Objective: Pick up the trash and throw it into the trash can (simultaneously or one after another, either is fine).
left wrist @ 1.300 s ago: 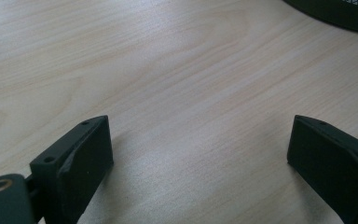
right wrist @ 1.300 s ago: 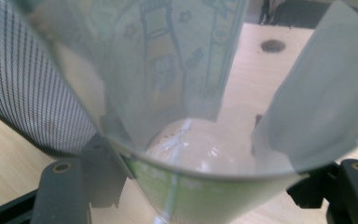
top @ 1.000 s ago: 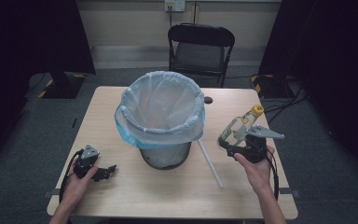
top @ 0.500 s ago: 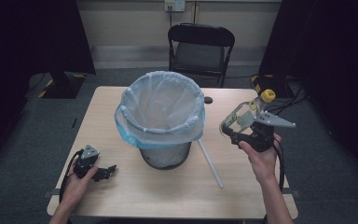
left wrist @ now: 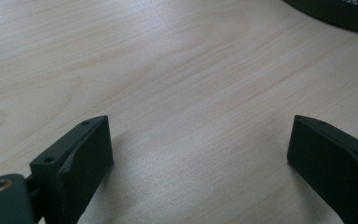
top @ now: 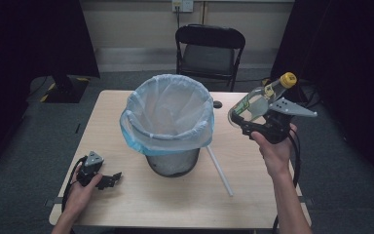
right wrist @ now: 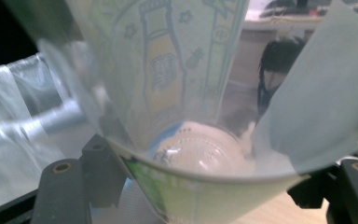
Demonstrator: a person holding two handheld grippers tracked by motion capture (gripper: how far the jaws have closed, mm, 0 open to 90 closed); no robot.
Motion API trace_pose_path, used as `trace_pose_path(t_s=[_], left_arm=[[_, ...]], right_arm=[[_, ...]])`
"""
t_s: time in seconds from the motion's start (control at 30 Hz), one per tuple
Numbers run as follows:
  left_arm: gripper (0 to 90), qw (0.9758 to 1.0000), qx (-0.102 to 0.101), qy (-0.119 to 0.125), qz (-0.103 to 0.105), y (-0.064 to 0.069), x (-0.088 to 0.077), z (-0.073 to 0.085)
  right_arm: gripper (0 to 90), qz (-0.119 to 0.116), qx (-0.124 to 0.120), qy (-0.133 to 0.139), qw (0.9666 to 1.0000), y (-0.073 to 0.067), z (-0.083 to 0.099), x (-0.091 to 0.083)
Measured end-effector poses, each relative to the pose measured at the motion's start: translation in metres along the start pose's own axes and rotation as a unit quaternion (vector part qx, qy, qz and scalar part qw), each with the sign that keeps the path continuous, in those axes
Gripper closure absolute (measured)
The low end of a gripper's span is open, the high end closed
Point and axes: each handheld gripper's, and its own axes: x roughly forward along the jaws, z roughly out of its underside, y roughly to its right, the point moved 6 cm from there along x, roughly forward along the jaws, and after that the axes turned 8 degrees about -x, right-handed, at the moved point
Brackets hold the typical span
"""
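Right gripper (top: 247,123) gripping bottle (top: 258,101), label (right wrist: 168,70) seemingly cartoon-printed

Both forearms come in bare, no sleeves at all. The left gripper (top: 111,179) is matte black, a grey three-cornered plate on top, black cable looping off behind. Its blocky jaw pads carry small round holes, with a brass-ringed hole near the base. The right gripper (top: 247,127) matches: grey plate, black cable trailing.
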Motion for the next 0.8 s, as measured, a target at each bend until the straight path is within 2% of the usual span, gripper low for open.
trace_pose_path(t_s=[0.43, 0.8], left_arm=[[6.3, 1.0000, 0.000, 0.000, 0.000, 0.000, 0.000, 0.000], [6.3, 1.0000, 0.000, 0.000, 0.000, 0.000, 0.000, 0.000]], right_arm=[[27.9, -0.023, -0.006, 0.031, 0.9992, -0.011, -0.040, 0.012], [27.9, -0.051, -0.011, 0.048, 0.9975, -0.026, -0.071, 0.025]])
